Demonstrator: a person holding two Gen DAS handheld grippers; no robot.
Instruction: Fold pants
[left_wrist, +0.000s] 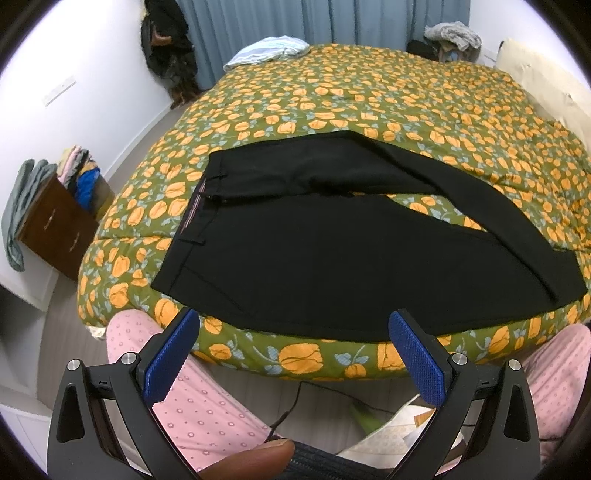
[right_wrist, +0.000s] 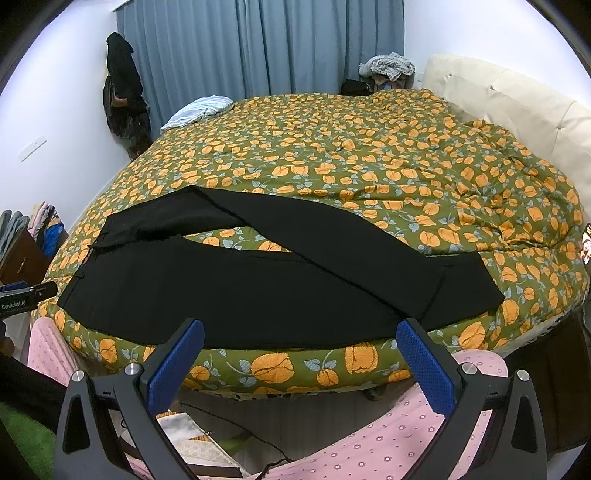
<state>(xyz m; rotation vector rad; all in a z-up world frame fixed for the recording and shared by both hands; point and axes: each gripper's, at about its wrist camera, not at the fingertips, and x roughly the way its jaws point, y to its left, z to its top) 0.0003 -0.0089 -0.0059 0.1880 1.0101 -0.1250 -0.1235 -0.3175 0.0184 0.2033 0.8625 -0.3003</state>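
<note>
the black pants (left_wrist: 332, 258) are lying along the near edge of the bed (left_wrist: 332, 110), waistband left, far leg crossing over the near one. both the left tongs (left_wrist: 293, 350) and right tongs (right_wrist: 299, 360) are hovering open and empty. the cloth looks light, limp and slippery, so pinching the waistband corner and the hem seems best.

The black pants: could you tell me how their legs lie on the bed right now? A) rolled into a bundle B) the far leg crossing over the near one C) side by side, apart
B: on the black pants, the far leg runs diagonally over the near leg.
</note>
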